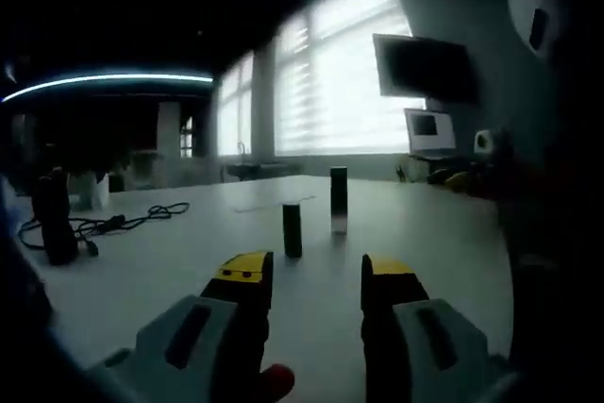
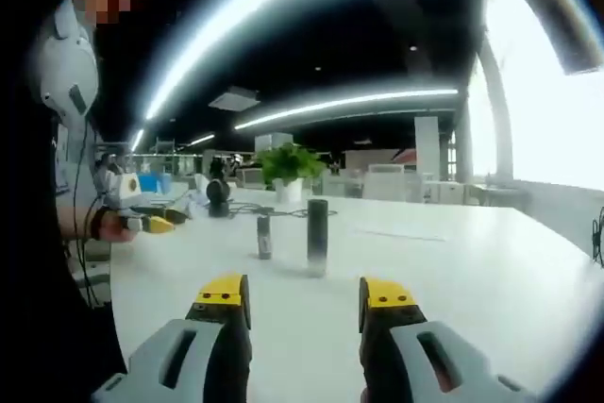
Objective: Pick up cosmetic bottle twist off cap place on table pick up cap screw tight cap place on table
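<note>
A tall, slim cosmetic bottle [image 1: 339, 200], dark above and silvery below, stands upright on the white table [image 1: 189, 271]. A shorter dark cylinder, which looks like the cap [image 1: 293, 230], stands just beside it and apart from it. My left gripper [image 1: 316, 276] is open and empty, a short way in front of the cap. In the right gripper view the bottle [image 2: 317, 236] and cap [image 2: 264, 236] stand ahead of my open, empty right gripper [image 2: 304, 294]. The left gripper [image 2: 146, 224] also appears there at the left, in a person's hand.
A black cable [image 1: 113, 224] and a dark upright object [image 1: 55, 219] lie at the table's left. A monitor [image 1: 425, 68] hangs by bright windows. A potted plant [image 2: 288, 169] stands at the far side. The person [image 2: 57, 233] is at the left edge.
</note>
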Tool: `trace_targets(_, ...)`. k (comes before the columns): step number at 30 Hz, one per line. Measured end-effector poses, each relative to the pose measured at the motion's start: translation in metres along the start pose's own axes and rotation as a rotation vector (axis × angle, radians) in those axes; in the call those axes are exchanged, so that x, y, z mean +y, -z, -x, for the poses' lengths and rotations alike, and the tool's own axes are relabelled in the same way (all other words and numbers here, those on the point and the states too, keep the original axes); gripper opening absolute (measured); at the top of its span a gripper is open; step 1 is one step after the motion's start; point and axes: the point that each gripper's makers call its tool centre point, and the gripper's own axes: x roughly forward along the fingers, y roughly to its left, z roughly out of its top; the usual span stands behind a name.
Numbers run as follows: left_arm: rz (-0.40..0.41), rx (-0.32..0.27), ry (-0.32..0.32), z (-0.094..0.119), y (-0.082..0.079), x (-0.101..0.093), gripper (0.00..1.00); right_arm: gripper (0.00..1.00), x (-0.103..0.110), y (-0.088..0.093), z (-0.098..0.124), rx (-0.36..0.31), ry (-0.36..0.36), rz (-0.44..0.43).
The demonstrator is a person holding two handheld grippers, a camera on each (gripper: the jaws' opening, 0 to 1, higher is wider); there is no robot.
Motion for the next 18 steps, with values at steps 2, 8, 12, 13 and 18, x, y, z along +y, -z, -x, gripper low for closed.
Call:
trace_targets(2,0.003,0.000,0.003,-0.0004,-0.0005,-0.0001,0.28,0.40,0.0015,-0.0007,-0.0007,-0.003,-0.002,-0.002)
trace_targets(8,-0.014,0.002,0.010,-0.0021,-0.0027,-0.0008,0.28,0.40,0.0029,0.0006,-0.0015,0.007,-0.005,-0.002)
trace_targets(12,0.004,0.002,0.011,-0.0013,0.0016,0.0037,0.27,0.40,0.0022,0.0019,-0.0013,0.010,-0.005,-0.008)
trace_targets(13,0.001,0.003,0.011,-0.0016,0.0012,0.0030,0.27,0.39,0.0013,0.0030,-0.0010,0.012,-0.006,-0.009)
trace_targets(18,-0.001,0.004,0.010,-0.0038,-0.0016,-0.0001,0.27,0.39,0.0008,0.0046,-0.0011,0.015,-0.011,-0.008)
